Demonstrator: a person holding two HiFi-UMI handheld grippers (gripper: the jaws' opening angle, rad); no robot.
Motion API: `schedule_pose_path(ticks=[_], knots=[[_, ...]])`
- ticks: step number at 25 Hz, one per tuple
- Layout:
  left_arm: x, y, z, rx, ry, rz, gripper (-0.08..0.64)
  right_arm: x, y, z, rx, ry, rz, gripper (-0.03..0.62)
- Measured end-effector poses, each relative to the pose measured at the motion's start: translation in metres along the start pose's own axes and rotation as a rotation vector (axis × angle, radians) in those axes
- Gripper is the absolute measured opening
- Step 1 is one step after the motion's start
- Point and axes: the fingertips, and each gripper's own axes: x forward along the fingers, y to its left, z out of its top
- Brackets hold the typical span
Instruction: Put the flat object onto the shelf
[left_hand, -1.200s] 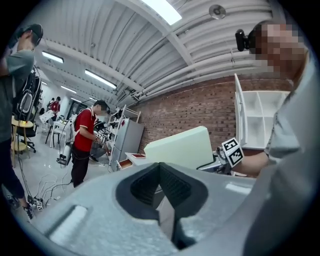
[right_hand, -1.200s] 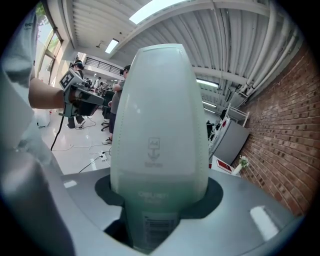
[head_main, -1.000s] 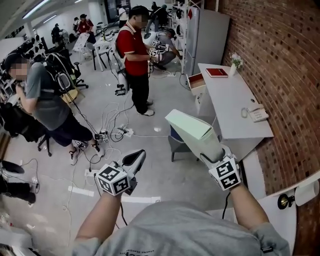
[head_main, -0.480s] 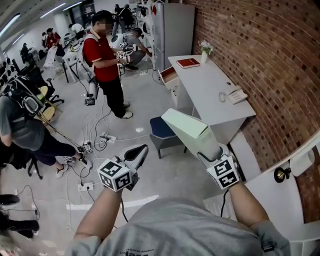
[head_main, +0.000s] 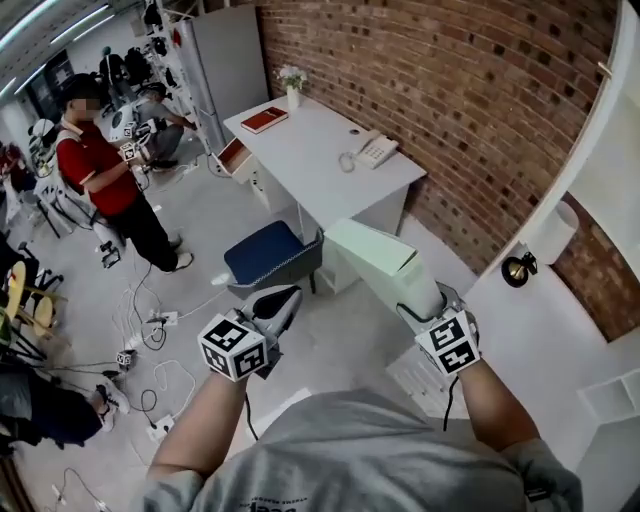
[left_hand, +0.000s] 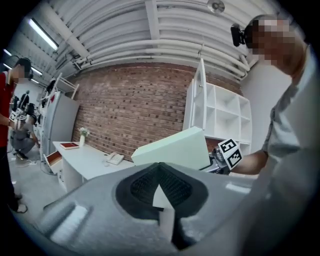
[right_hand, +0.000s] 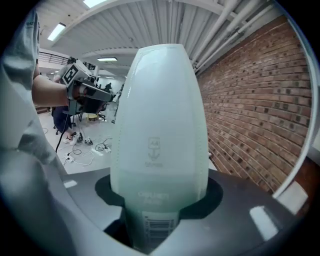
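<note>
Flat object (head_main: 380, 262): a pale green box, held in the air just short of the white bench's (head_main: 310, 165) near end.
Right gripper (head_main: 424, 303): clamped on the box's barcode end.
Left gripper (head_main: 275, 303): jaws together, empty, in front of the bench.
Shelf (left_hand: 220, 117): white, right of the bench.

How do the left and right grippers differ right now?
The right gripper is clamped on the pale green box; the left gripper holds nothing. The right gripper's jaws stand apart around the box; the left gripper's are together. Both point forward.
</note>
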Motion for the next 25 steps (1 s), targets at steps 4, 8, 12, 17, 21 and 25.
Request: schedule_pose_path(ticks=[4,8,12,17,21,25], knots=[[0.064,-0.046,0.0,0.025,0.028,-0.157,-0.005,-0.047,-0.038,-0.049,0.076,0.047,-0.12,0.264],[0.13,-0.106,0.0,0.06,0.046,-0.334,-0.005,-0.104,-0.077,-0.102,0.154,0.097,-0.265,0.264],[0.178,-0.173,0.007,0.092,0.047,-0.505,-0.005,-0.169,-0.108,-0.144,0.217,0.152,-0.417,0.264],[0.211,-0.253,0.032,0.138,0.023,-0.683,-0.005,-0.249,-0.143,-0.159,0.243,0.174,-0.592,0.264],[0.227,-0.307,0.061,0.164,-0.006,-0.784,-0.005,-0.313,-0.177,-0.146,0.226,0.169,-0.729,0.264],[0.23,-0.35,0.094,0.191,-0.045,-0.855,-0.005,-0.375,-0.21,-0.116,0.179,0.16,-0.857,0.264]])
